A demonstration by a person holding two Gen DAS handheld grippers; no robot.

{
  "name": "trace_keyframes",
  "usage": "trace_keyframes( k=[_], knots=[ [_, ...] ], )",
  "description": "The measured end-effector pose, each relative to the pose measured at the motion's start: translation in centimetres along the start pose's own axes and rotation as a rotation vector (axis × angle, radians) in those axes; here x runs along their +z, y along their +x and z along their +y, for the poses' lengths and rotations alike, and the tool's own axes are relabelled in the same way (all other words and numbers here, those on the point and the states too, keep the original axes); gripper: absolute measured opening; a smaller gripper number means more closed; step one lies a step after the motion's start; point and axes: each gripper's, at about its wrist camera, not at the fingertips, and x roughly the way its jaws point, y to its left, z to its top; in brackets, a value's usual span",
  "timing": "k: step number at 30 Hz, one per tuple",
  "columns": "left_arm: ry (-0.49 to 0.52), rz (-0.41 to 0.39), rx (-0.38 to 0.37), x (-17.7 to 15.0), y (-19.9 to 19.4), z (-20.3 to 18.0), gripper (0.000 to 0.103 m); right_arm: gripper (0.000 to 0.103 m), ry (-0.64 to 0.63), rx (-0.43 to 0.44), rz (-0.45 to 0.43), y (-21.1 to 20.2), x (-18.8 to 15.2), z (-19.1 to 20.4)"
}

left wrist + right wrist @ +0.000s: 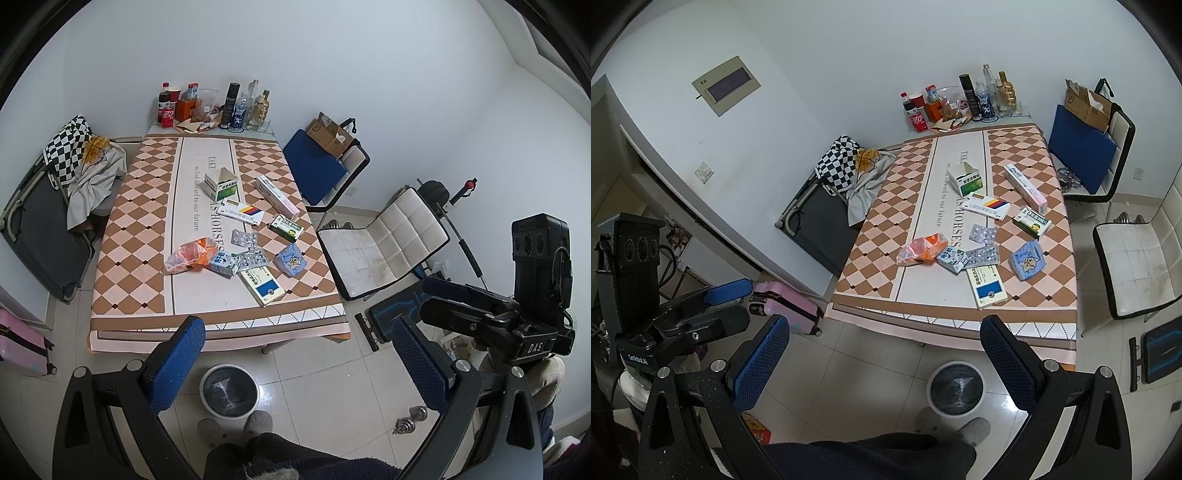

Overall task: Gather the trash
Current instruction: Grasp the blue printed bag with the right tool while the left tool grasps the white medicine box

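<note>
Trash lies on the checkered tablecloth [125,236]: an orange plastic bag [190,254], a small milk carton [225,263], blister packs [253,258], several medicine boxes [262,286] and a blue tissue pack [291,262]. The same pile shows in the right wrist view around the milk carton [951,258]. A white bin with a black liner [229,391] [956,387] stands on the floor before the table. My left gripper [298,323] is open and empty, held short of the table's front edge. My right gripper [886,325] is likewise open and empty, above the floor.
Bottles, cans and a red cup [214,107] crowd the table's far end. A blue-cushioned chair [321,166] and a white chair [380,243] stand at the right. A cot with clothes [44,221], a pink suitcase [22,343] and a dumbbell [410,417] are nearby.
</note>
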Motion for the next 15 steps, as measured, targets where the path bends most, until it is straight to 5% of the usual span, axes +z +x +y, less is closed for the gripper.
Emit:
trace_keyframes(
  k=[8,15],
  knots=[
    [0.0,0.001,0.013,0.0,0.3,0.0,0.103,0.103,0.009,-0.002,-0.002,0.4,0.1,-0.2],
    [0.013,0.012,0.283,0.4,6.5,3.1,0.103,0.103,0.141,-0.117,-0.03,3.2,1.0,-3.1]
  ],
)
